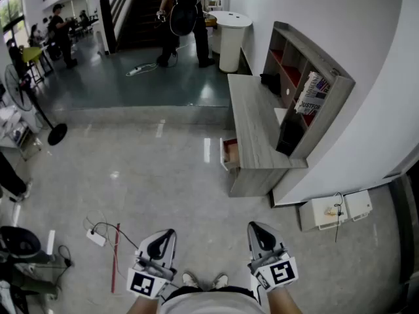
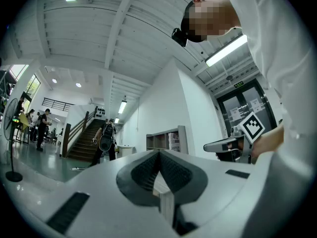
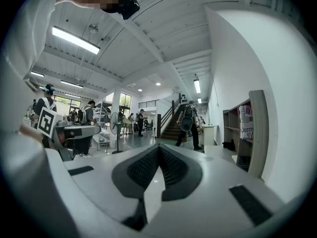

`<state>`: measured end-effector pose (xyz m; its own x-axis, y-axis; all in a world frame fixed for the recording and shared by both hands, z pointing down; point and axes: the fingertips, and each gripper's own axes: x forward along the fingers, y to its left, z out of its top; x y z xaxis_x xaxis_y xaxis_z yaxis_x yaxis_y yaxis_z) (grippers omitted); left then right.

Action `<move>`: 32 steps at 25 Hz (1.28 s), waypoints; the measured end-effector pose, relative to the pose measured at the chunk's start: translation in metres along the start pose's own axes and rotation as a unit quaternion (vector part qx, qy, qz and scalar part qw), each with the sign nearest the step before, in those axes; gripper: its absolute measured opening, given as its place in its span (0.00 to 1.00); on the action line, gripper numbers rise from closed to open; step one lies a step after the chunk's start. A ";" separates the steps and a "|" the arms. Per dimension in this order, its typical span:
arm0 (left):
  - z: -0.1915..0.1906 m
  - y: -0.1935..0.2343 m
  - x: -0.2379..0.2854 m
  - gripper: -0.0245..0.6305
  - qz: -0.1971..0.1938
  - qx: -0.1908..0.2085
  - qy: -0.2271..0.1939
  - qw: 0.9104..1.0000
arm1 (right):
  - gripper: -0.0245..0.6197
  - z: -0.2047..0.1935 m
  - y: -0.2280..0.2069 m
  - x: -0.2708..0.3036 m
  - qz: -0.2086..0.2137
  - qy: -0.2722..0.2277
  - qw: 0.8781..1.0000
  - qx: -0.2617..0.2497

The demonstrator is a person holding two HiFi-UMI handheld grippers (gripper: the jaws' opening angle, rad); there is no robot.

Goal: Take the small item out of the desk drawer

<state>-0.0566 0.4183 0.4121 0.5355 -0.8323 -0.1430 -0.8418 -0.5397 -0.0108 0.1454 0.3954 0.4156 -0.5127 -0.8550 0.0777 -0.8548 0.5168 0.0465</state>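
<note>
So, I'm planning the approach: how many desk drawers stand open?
1. The open drawer juts from the desk on its left side in the head view, near the closer end. Others may be hidden.

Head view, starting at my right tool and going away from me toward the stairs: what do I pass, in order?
Right tool → open drawer → black object at the far end of the desk → white round stand → person with a backpack at the stairs.
</note>
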 end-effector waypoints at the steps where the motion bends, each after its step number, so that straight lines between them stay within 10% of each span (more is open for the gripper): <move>1: 0.001 0.003 -0.002 0.06 -0.001 0.000 -0.001 1.000 | 0.07 -0.001 0.004 0.001 0.000 0.001 1.000 0.002; 19: -0.028 0.059 -0.024 0.06 -0.021 -0.030 0.010 0.999 | 0.07 -0.030 0.050 0.039 -0.012 0.042 0.998 0.038; 32: -0.069 0.120 0.116 0.06 -0.043 -0.006 0.045 0.998 | 0.07 -0.077 -0.069 0.169 -0.038 0.069 0.995 0.069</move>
<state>-0.0911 0.2480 0.4627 0.6094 -0.7910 -0.0534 -0.7924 -0.6100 -0.0062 0.1240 0.2184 0.5025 -0.4391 -0.8721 0.2160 -0.8981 0.4328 -0.0782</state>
